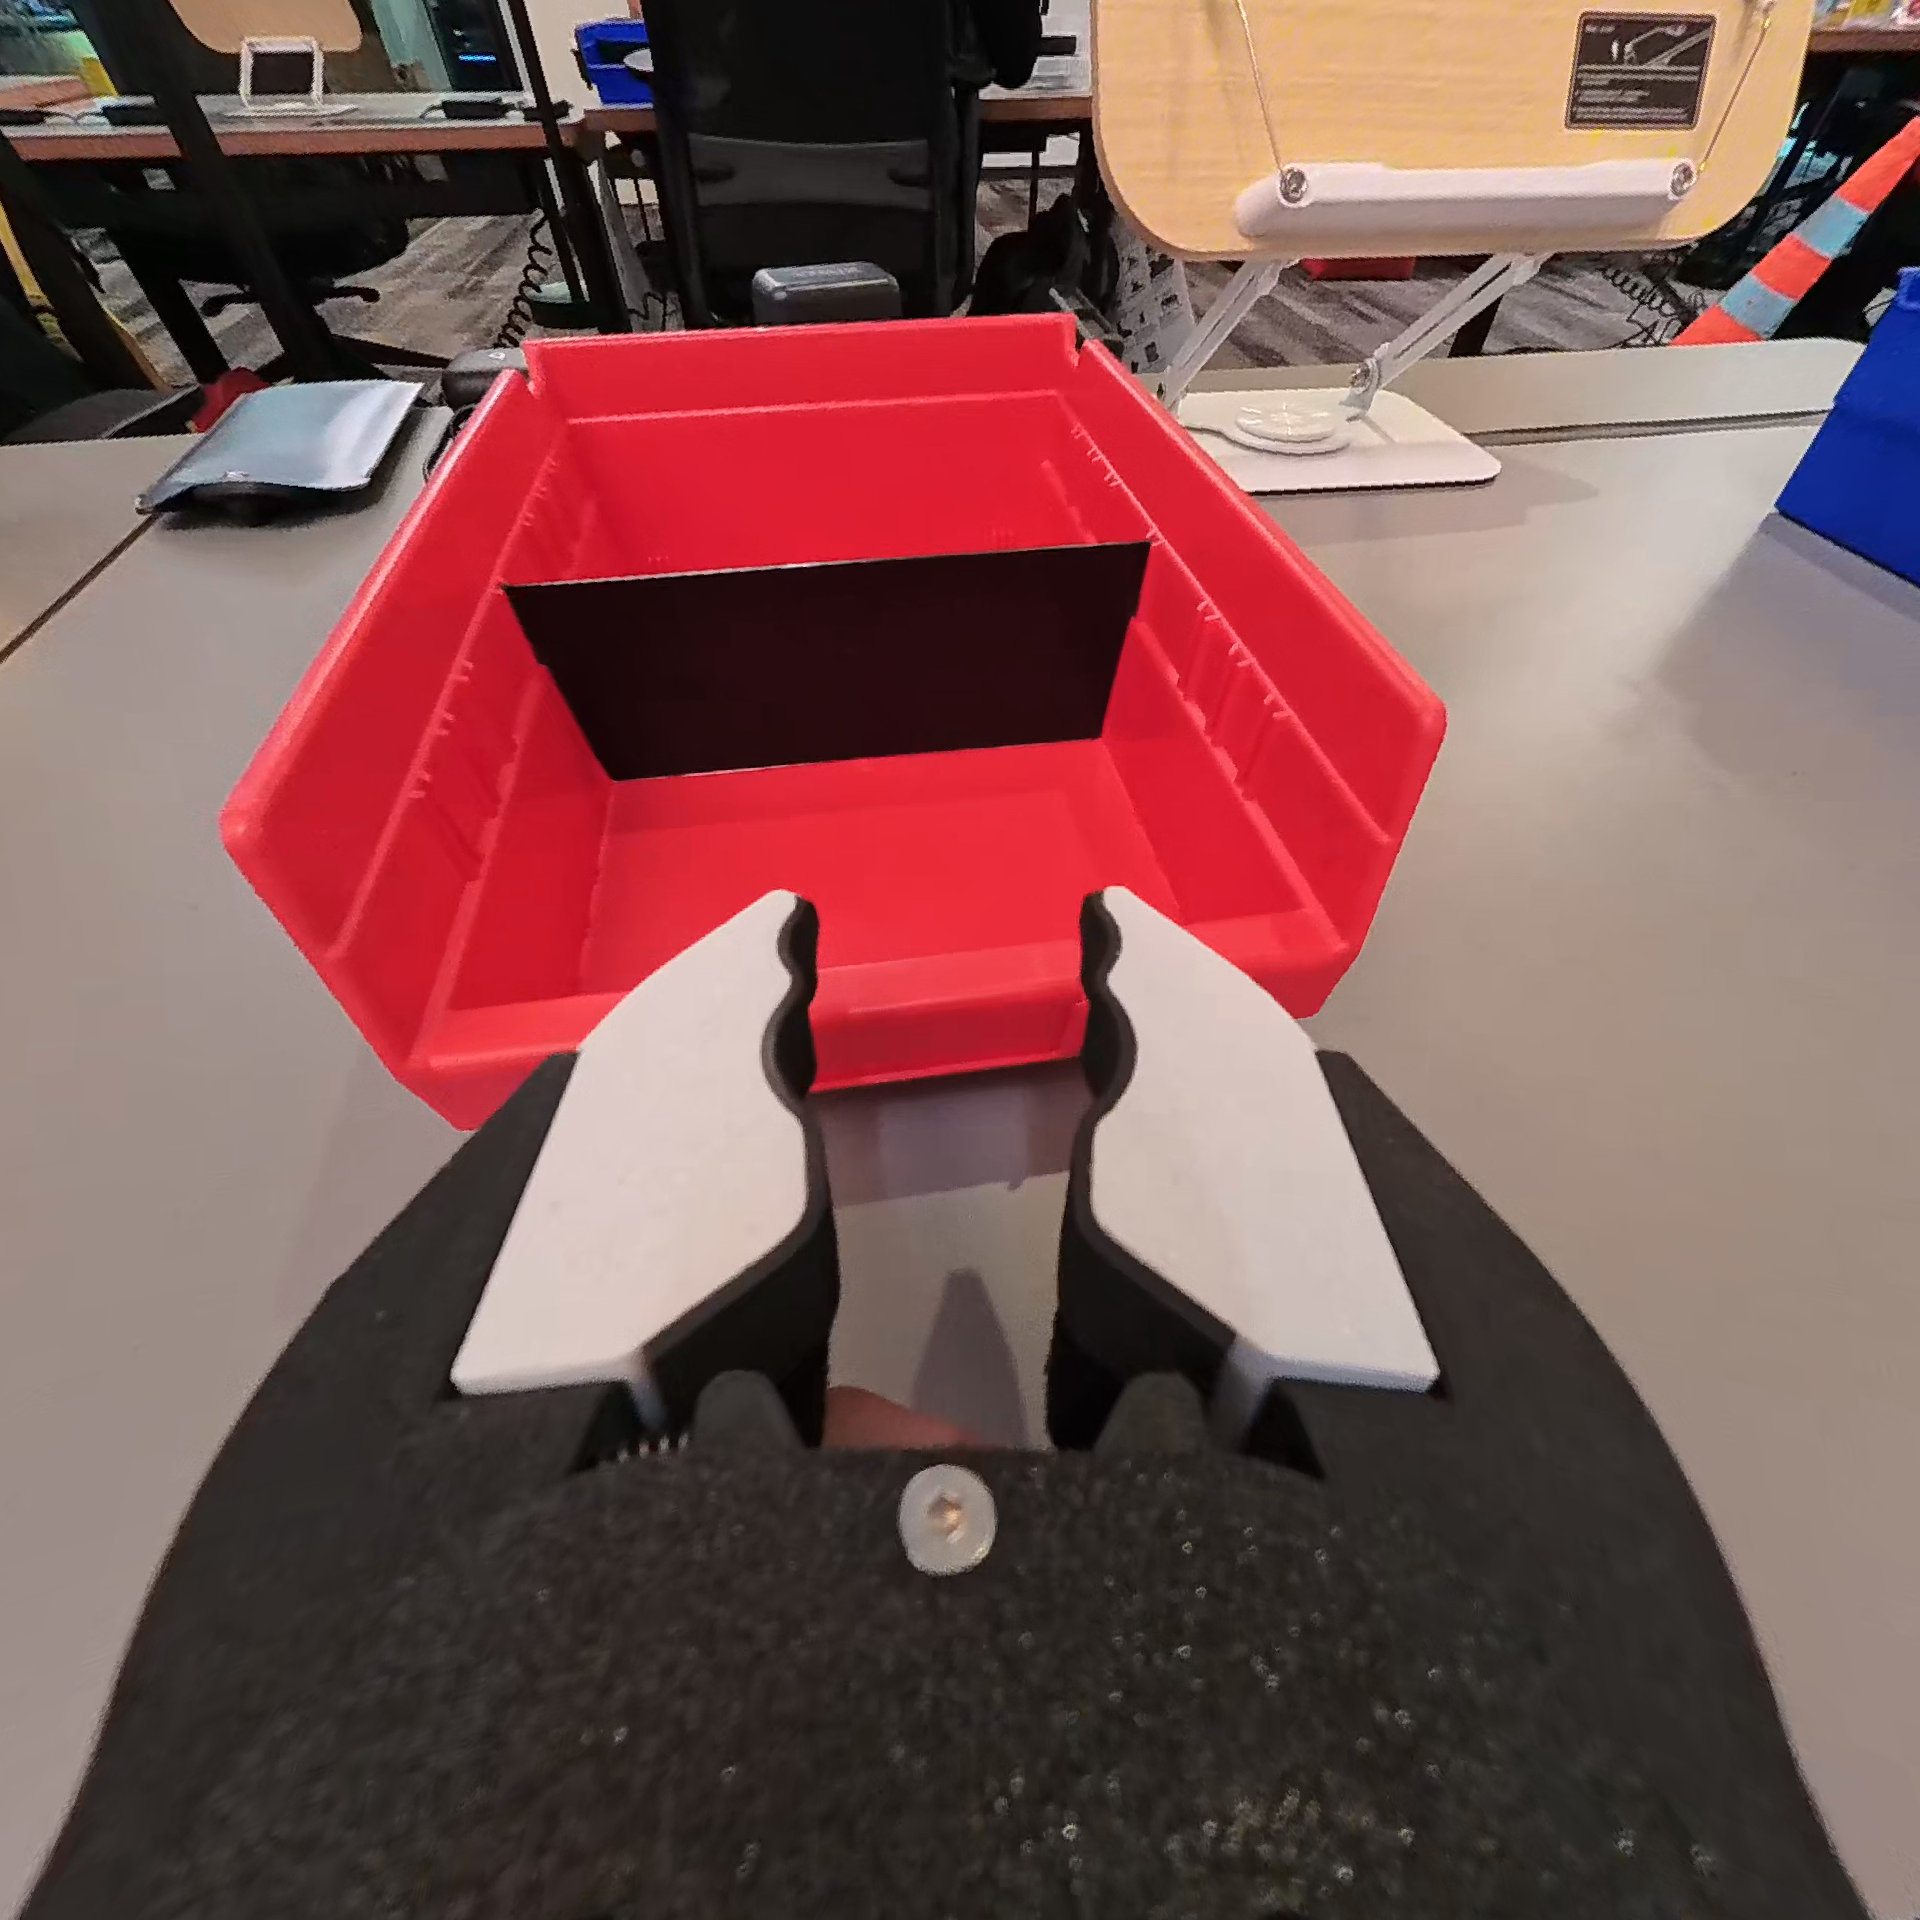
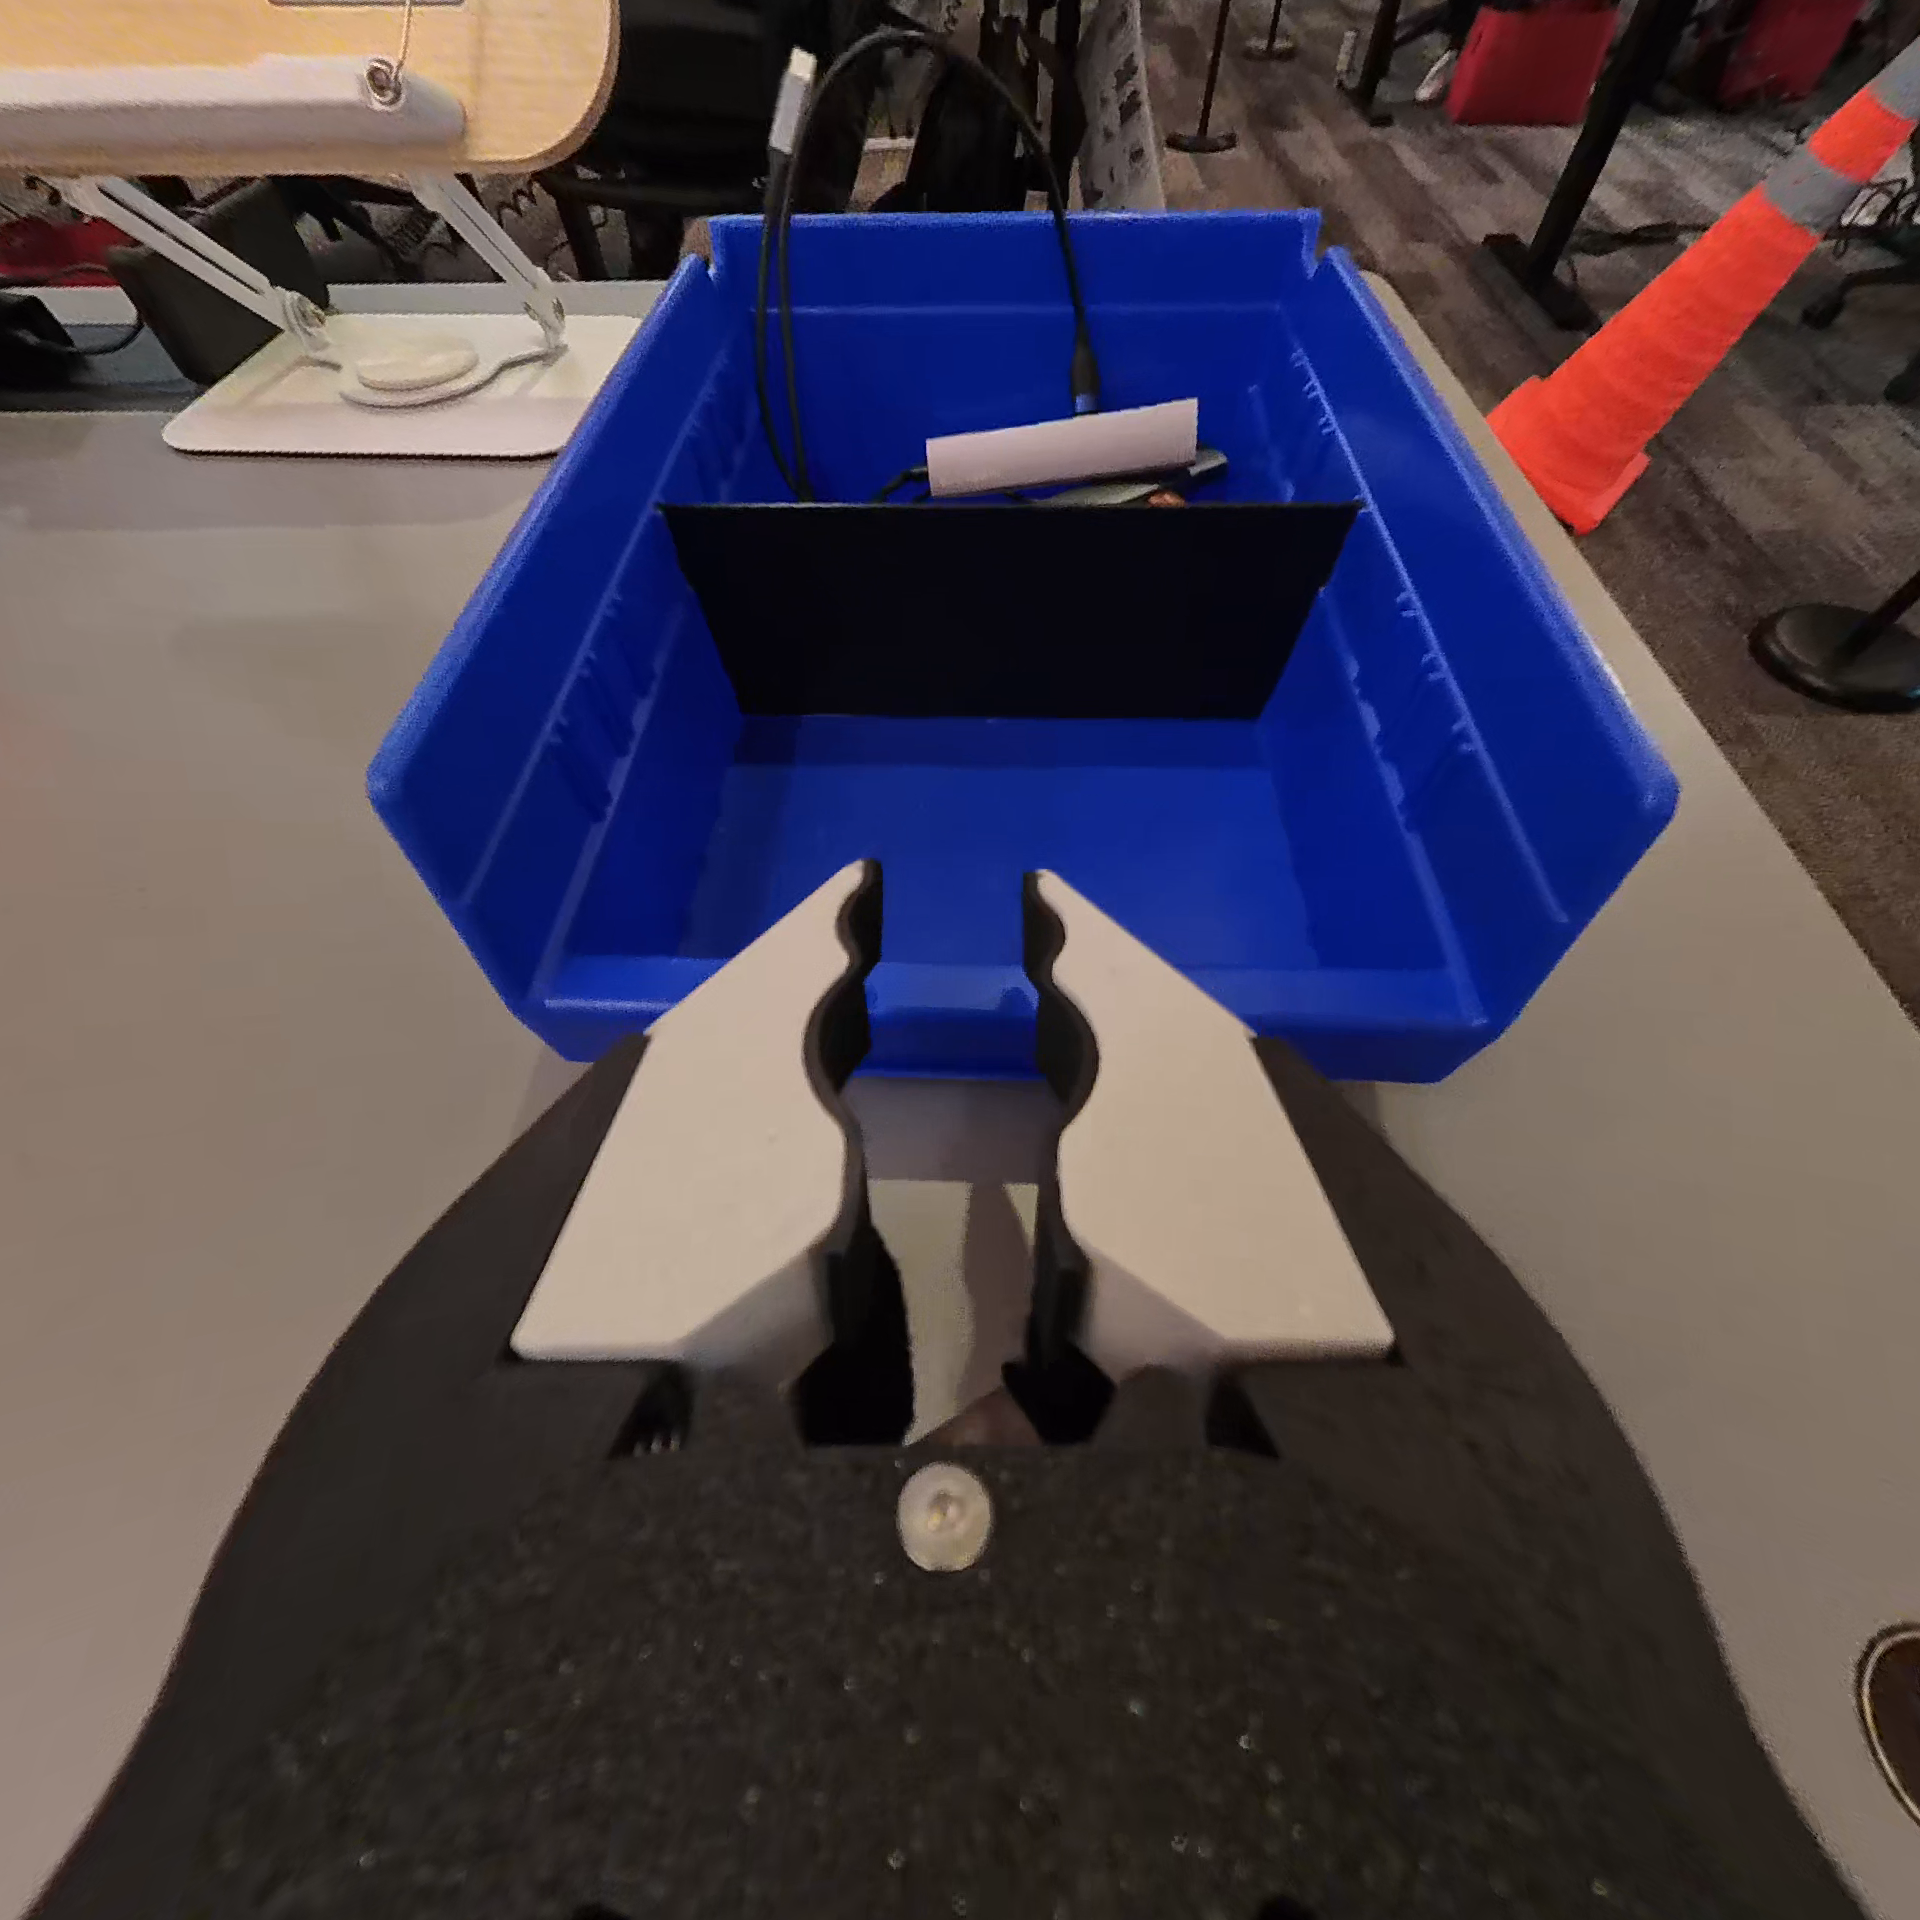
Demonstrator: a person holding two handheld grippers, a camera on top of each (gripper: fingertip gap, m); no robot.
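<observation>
Left gripper (image 1: 948, 914) parted, holding nothing, over near lip of red bin (image 1: 343, 748) with upright black divider (image 1: 831, 665). Right gripper (image 2: 953, 883) parted, unladen, above blue bin (image 2: 499, 665); black cable (image 2: 774, 312) behind its dark divider (image 2: 1008, 613).

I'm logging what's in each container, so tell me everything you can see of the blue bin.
The blue bin is an open-topped, glossy plastic tray with ribbed, outward-sloping side walls and a low front lip. It sits level on the grey table. A black divider stands across it; the near compartment is bare, the far one holds a black cable and a white paper strip on dark items. The right gripper, fingers apart, hovers above its front lip.
</observation>
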